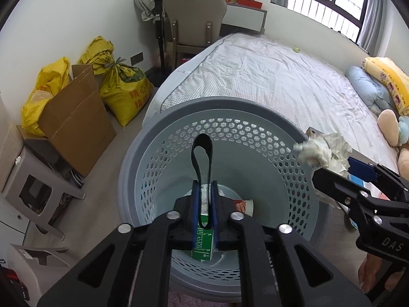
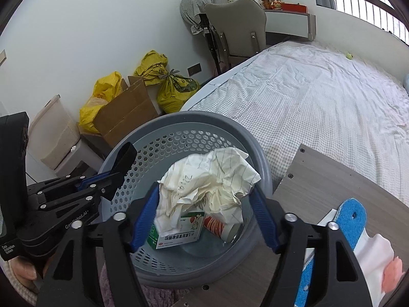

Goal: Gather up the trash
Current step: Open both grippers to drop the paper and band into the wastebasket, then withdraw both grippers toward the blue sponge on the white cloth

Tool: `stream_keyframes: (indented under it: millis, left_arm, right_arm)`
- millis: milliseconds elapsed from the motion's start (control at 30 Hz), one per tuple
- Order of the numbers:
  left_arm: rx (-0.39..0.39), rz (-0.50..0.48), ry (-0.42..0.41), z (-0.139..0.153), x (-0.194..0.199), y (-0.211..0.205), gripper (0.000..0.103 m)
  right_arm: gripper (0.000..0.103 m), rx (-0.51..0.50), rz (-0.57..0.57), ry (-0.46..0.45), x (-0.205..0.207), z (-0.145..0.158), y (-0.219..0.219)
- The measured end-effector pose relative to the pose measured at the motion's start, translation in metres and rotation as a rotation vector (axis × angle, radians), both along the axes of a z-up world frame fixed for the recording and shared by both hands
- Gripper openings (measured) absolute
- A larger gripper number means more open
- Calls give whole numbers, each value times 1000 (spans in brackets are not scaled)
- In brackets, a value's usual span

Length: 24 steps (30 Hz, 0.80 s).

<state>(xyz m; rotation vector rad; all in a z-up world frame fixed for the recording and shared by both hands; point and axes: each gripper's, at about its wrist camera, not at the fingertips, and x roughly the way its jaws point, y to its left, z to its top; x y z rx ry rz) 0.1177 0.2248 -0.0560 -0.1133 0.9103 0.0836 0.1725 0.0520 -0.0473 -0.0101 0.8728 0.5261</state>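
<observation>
Nearest my left camera, the left gripper [image 1: 204, 204] has its jaws pinched almost fully together on a black strap loop [image 1: 202, 158], which stands up between the pads; it holds the grey basket [image 1: 143, 158] by that loop. Down inside the basket, at its bottom, lie a green and white box [image 2: 176, 230] and a red paper cup [image 2: 219, 227], touching each other.

Moving rightward, my right gripper [image 2: 204, 199] holds a crumpled sheet of paper [image 2: 207, 179] between jaws spread moderately wide, the wad filling the gap. From the right wrist view the paper hangs over the basket mouth, toward its right rim. Further right, at the edge of the wooden board [image 2: 332, 179] beside the bed, sit a blue sponge [image 2: 350, 215] and white wrapping [image 2: 373, 250], probably more trash.

My worry: the wad bulges well past the pads, so it may cling to one pad on release and drop outside the rim. The strap is thin too; if the left grip slackens, the basket could tip and spill the box and cup.
</observation>
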Motion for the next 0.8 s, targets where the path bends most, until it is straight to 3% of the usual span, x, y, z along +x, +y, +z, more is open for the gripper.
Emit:
stream_keyframes:
  millis: [100,200,467,800]
  left_arm:
    - [9,8,-6,2,-2,1,31]
    - [24,30,-13,4,-5,4,71]
    - [42,61,-26,9,-11,9,73]
    - [48,97,-20,9,-21,10,84]
  right_arm:
    - [74,-7,-4,2,1,1,0]
    - [74,-13,-6,4,1,1,2]
    - [74,-18,-19,-11,-6,3,-1]
    - [74,-46,-43,-31,-18,6,-6]
